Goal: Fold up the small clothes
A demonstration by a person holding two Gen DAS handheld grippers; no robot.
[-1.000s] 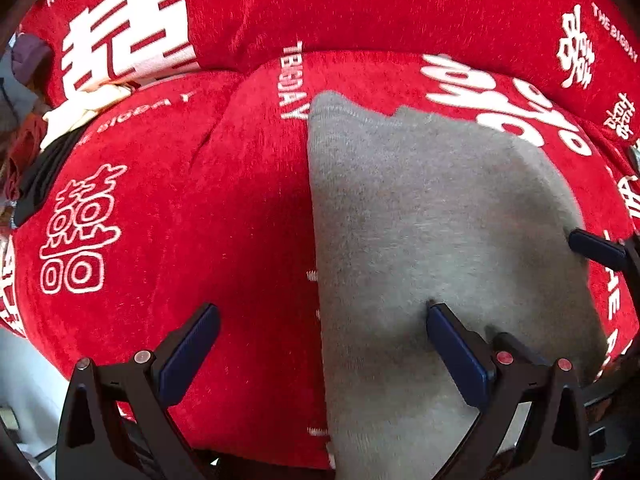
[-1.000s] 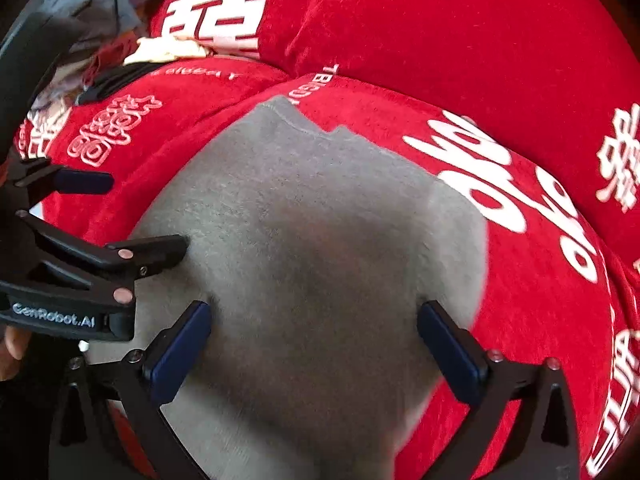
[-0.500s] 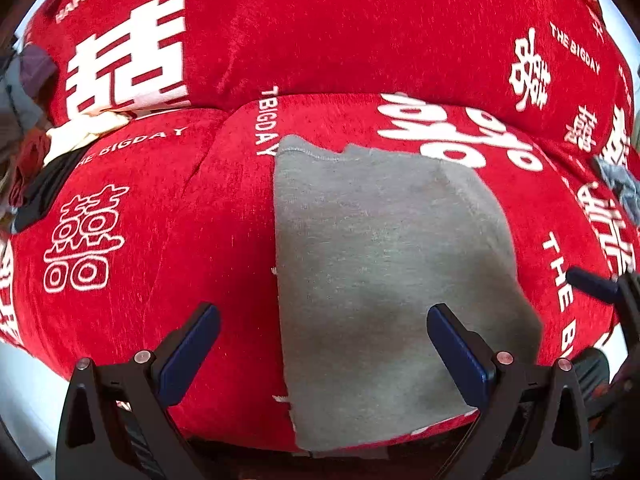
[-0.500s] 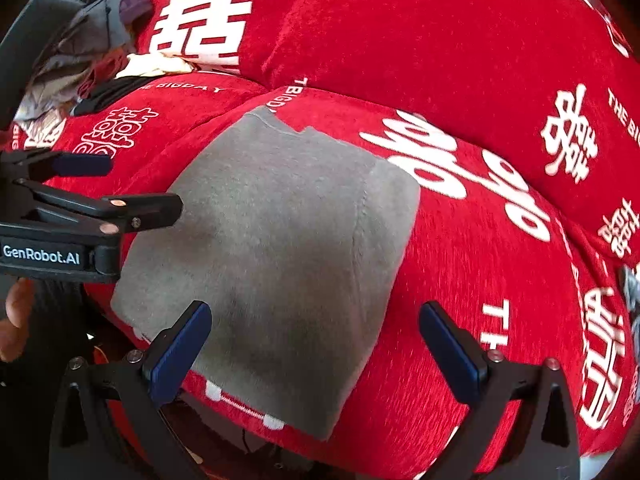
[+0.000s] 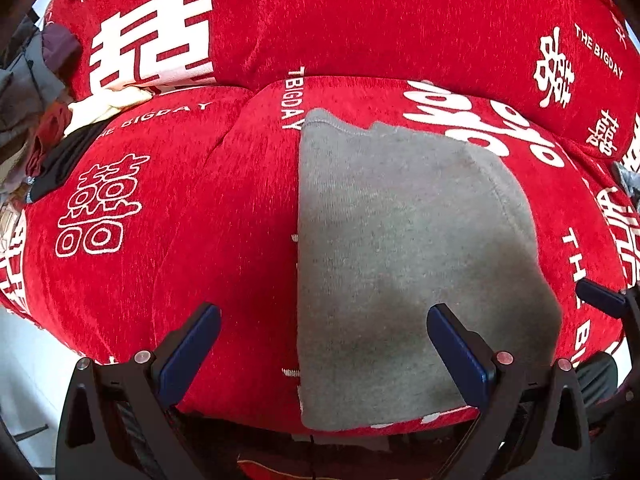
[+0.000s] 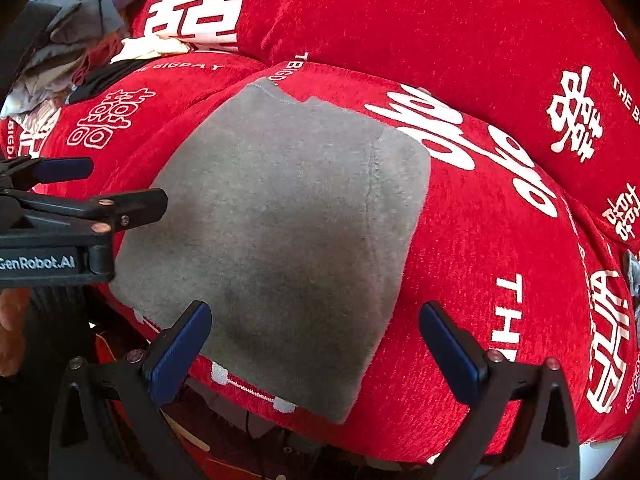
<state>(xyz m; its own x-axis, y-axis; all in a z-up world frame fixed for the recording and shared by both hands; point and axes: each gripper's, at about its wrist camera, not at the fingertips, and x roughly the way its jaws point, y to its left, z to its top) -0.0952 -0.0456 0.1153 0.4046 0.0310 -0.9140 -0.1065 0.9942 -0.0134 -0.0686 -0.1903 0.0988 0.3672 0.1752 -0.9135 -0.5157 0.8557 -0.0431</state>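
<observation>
A folded grey fleece garment [image 5: 404, 264] is seen lying flat on a red plush sofa seat cushion with white lettering [image 5: 192, 216], its near edge draped over the cushion front. The jaws of the left gripper [image 5: 324, 344] are spread wide above its left edge, nothing held. The jaws of the right gripper [image 6: 316, 344] are likewise spread wide and empty over its near right corner. A heap of mixed clothes [image 6: 76, 40] is seen at 10 o'clock.

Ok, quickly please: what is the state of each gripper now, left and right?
Left gripper: open, holding nothing, above the grey cloth.
Right gripper: open, holding nothing, above the same cloth.
</observation>
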